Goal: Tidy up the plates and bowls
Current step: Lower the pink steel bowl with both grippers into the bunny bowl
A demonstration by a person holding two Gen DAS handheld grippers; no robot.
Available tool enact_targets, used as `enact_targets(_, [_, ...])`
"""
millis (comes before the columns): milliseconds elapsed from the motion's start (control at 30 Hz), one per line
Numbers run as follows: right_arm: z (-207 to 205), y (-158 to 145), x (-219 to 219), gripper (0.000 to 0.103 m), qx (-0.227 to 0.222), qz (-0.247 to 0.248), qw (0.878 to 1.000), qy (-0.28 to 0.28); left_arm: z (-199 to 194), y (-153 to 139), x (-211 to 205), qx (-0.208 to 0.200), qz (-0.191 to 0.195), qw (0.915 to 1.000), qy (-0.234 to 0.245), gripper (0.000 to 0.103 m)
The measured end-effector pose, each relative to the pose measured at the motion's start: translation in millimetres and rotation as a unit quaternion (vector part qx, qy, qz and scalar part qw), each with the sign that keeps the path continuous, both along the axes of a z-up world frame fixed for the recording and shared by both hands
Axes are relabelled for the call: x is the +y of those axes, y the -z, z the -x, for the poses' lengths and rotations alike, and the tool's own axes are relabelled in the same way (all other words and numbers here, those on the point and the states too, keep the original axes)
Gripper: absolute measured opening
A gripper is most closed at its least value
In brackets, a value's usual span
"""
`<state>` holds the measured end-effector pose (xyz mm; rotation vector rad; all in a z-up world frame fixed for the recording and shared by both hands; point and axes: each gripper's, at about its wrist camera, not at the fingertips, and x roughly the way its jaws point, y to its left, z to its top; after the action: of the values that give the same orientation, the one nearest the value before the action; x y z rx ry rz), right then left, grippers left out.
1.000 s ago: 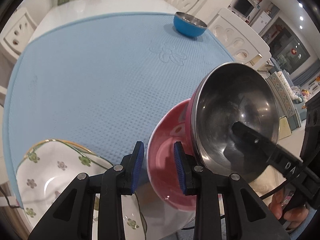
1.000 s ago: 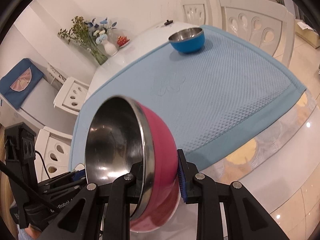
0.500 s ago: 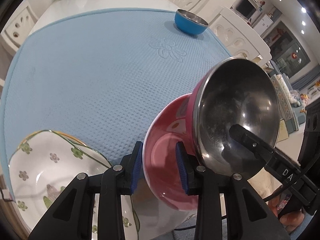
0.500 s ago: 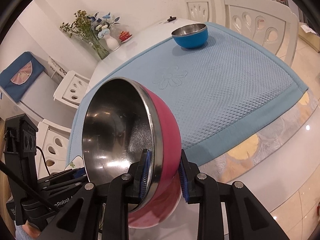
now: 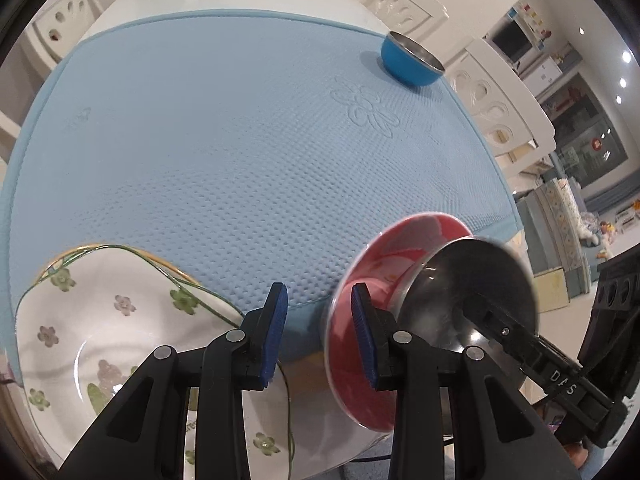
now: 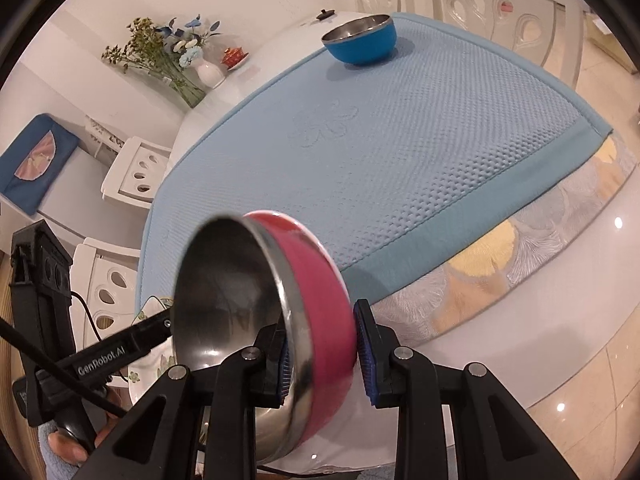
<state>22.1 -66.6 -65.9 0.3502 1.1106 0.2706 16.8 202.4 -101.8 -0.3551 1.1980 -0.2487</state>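
The pink bowl (image 6: 316, 304) is pinched by its rim in the right gripper (image 6: 322, 356) (tilted); the left gripper (image 5: 318, 332) is spread, empty. The blue bowl (image 6: 360, 42), far ahead of the jaws, is left unstacked.

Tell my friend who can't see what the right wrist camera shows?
The right gripper pinches the rim of a tilted pink bowl with a shiny metal inside, above the table's near edge. Far across the light blue mat sits a blue bowl.
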Motion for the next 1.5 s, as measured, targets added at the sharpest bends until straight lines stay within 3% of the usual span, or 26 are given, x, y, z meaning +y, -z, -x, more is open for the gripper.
enact_targets(33, [0, 0, 1, 0.027, -0.002, 0.003, 1.000, 0.000, 0, 0, 1, 0.002, 0.005, 1.0000, -0.002, 0.032])
enact_targets(67, [-1, 0, 2, 0.035, -0.002, 0.000, 1.000, -0.003, 0, 1, 2, 0.001, 0.011, 0.9999, -0.002, 0.033])
enact_targets(300, [-4, 1, 15, 0.038, -0.009, 0.012, 1.000, -0.013, -1, 8, -7, 0.013, 0.010, 0.9998, 0.014, 0.033])
enact_targets(467, [-5, 13, 7, 0.038, 0.017, -0.018, 1.000, 0.000, -5, 10, -7, 0.016, 0.010, 0.9997, 0.016, 0.033])
enact_targets(1300, [-10, 23, 13, 0.038, 0.042, -0.006, 0.999, -0.006, -9, 16, -9, 0.032, 0.006, 0.9993, 0.019, 0.034])
enact_targets(1500, [-12, 16, 13, 0.038, 0.033, -0.002, 0.999, -0.009, -7, -10, -9, -0.006, 0.008, 0.9999, 0.013, 0.038])
